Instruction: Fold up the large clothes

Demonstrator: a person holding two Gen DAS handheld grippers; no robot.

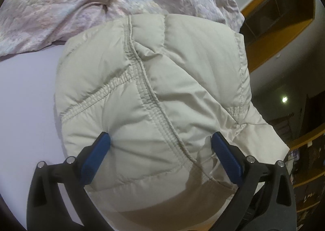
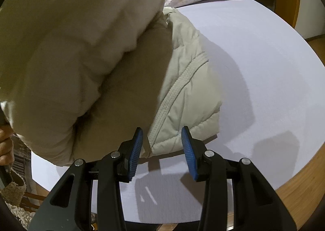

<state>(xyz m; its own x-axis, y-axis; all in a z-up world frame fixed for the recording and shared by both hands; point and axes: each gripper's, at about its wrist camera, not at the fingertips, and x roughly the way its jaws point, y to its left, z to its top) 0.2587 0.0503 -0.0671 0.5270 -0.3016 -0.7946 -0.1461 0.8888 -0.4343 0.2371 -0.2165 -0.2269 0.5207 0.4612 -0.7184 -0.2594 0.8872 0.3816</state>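
- Left wrist view: the left gripper (image 1: 160, 141) is reaching over a puffy beige jacket (image 1: 154, 97) with its jaws spread wide; the blue pads (image 1: 97, 153) are sitting on either side of a padded bulge and a stitched seam (image 1: 146, 92), pressing at the fabric but not clamping it.
- The jacket is lying on a pale lilac bed sheet (image 1: 26, 92), and a crumpled floral quilt (image 1: 61, 1) is bunching up just behind it, touching its far edge.
- Right wrist view: the right gripper (image 2: 162, 143) is hovering low over the sheet (image 2: 264, 68) at the jacket's near hem (image 2: 182, 135), jaws half open with nothing between them.
- A large, blurred fold of the jacket (image 2: 71, 48) is hanging above the flat part, seemingly lifted; what is lifting it is not visible here.
- A hand (image 2: 5, 143) is showing at the left edge.
- Doing it well, in my judgement: the padding is slippery and springy, so the left jaws should be closing on a thin seam or edge, not the fat bulge.
- The right gripper should be pinning or gripping the hem so the bottom layer is not sliding while the raised fold is coming down.
- Keeping the quilt out of the fold is worth watching.
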